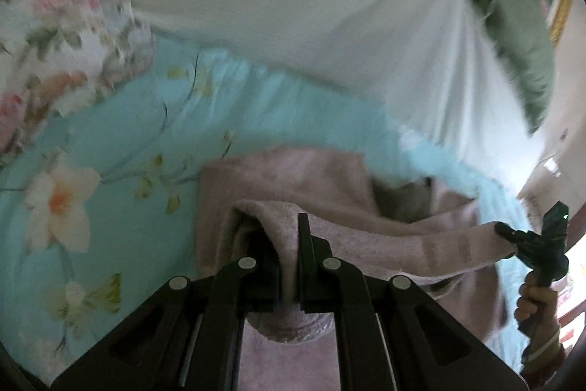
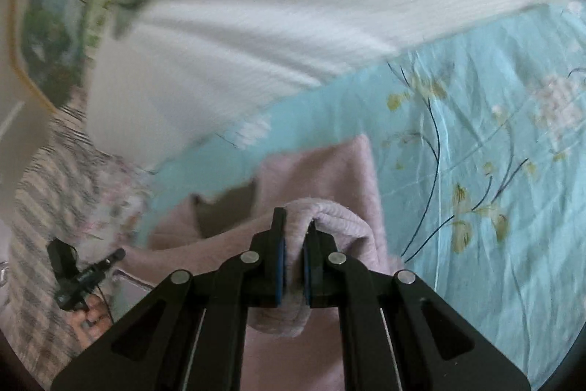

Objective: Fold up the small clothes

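Turquoise floral bedsheet (image 1: 121,120) beneath a white blanket (image 1: 293,6); no containers visible. Left gripper (image 1: 289,244) and right gripper (image 2: 295,237), angled downward, each pinch a corner of the pink towel (image 2: 329,171), lifted above the sheet.

A pale pink terry-cloth garment (image 1: 340,240) is showing a nubby, matt pile, with ribbed rows where it is bunching between the matt black plastic left tongs (image 1: 289,255). The matt black plastic right tongs (image 2: 295,262) are showing blue pads and dull silver metal rivets. Beneath both, a smooth turquoise floral cotton bedsheet (image 2: 476,171) is looking faintly sheeny and creased. Beyond the tongs, a white finely ribbed cloth cover (image 2: 293,6) is appearing matt.
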